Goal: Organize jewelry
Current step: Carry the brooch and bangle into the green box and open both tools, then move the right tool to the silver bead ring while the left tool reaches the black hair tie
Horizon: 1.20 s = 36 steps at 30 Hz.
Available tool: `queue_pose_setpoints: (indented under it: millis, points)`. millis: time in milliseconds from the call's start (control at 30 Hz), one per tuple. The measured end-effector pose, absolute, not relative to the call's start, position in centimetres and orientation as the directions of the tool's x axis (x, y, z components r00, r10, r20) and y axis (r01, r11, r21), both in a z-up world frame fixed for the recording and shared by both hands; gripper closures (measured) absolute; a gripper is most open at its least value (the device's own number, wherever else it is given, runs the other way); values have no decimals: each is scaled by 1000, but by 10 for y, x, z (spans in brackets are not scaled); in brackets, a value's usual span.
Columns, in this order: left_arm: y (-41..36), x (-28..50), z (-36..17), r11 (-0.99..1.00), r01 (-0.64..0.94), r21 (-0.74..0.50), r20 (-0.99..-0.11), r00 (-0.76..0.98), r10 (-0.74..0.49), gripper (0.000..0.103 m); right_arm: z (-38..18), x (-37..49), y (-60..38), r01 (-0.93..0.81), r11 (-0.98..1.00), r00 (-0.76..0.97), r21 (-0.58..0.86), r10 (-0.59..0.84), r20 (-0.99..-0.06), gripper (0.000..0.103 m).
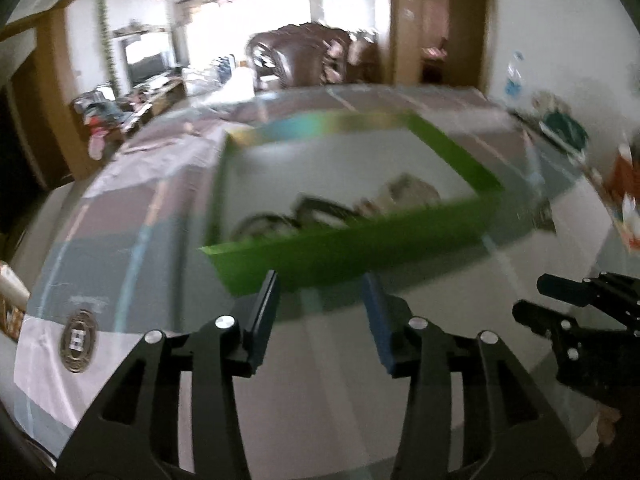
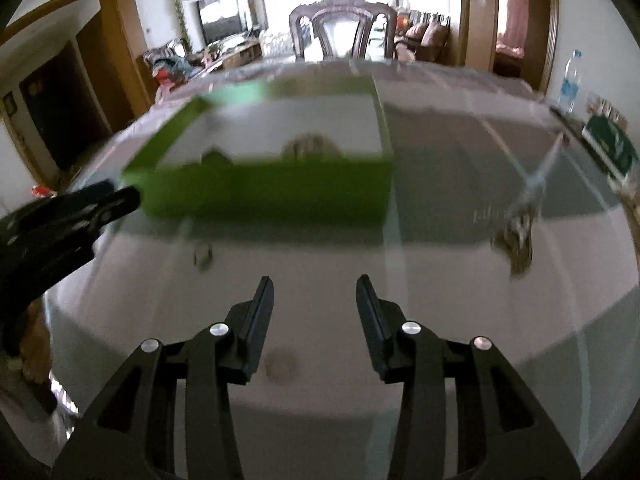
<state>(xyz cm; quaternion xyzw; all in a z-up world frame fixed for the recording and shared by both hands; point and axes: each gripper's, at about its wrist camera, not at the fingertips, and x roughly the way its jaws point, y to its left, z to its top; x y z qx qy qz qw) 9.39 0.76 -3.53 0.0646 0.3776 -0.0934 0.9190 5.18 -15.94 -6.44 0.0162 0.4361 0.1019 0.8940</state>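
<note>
A green open box (image 1: 344,248) with a white inside stands on the table, holding blurred jewelry pieces (image 1: 404,194). My left gripper (image 1: 322,280) is open and empty just in front of the box's near wall. The box also shows in the right wrist view (image 2: 272,190). My right gripper (image 2: 316,284) is open and empty, a short way in front of the box. A small ring-like piece (image 2: 203,255) lies on the table before the box. A blurred jewelry piece (image 2: 518,240) lies to the right. A round ornate medallion (image 1: 78,340) lies at the left.
The table has a glass top over a grey and pink checked cloth (image 2: 460,152). A carved wooden chair (image 2: 340,28) stands at the far side. A green packet (image 2: 610,148) and a water bottle (image 2: 570,82) stand at the right edge. Both views are motion-blurred.
</note>
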Motion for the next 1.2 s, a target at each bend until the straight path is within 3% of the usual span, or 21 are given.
queue_pose_setpoints:
  millis: [267, 533, 667, 767, 867, 1067, 1200]
  points:
    - [-10, 107, -66, 967, 241, 79, -757, 646, -99, 56, -84, 41, -162, -162, 975, 573, 151, 218, -790, 60]
    - [42, 128, -73, 993, 72, 89, -766, 642, 22, 56, -89, 35, -164, -161, 977, 563, 142, 209, -799, 58]
    - [56, 122, -68, 997, 77, -30, -783, 618, -71, 54, -91, 32, -157, -183, 972, 554, 145, 223, -802, 58]
    - [35, 111, -66, 985, 166, -44, -780, 611, -138, 46, -93, 32, -153, -189, 971, 545, 149, 229, -806, 58]
    - [16, 107, -69, 972, 228, -48, -784, 595, -179, 45, -96, 32, -152, -183, 971, 534, 154, 229, -814, 58]
    - [15, 127, -88, 988, 134, 81, -806, 591, -15, 45, -93, 28, -155, -183, 972, 541, 149, 227, -810, 54]
    - [48, 134, -87, 999, 37, 14, -810, 587, -10, 45, -91, 28, -155, -183, 972, 544, 144, 223, -809, 53]
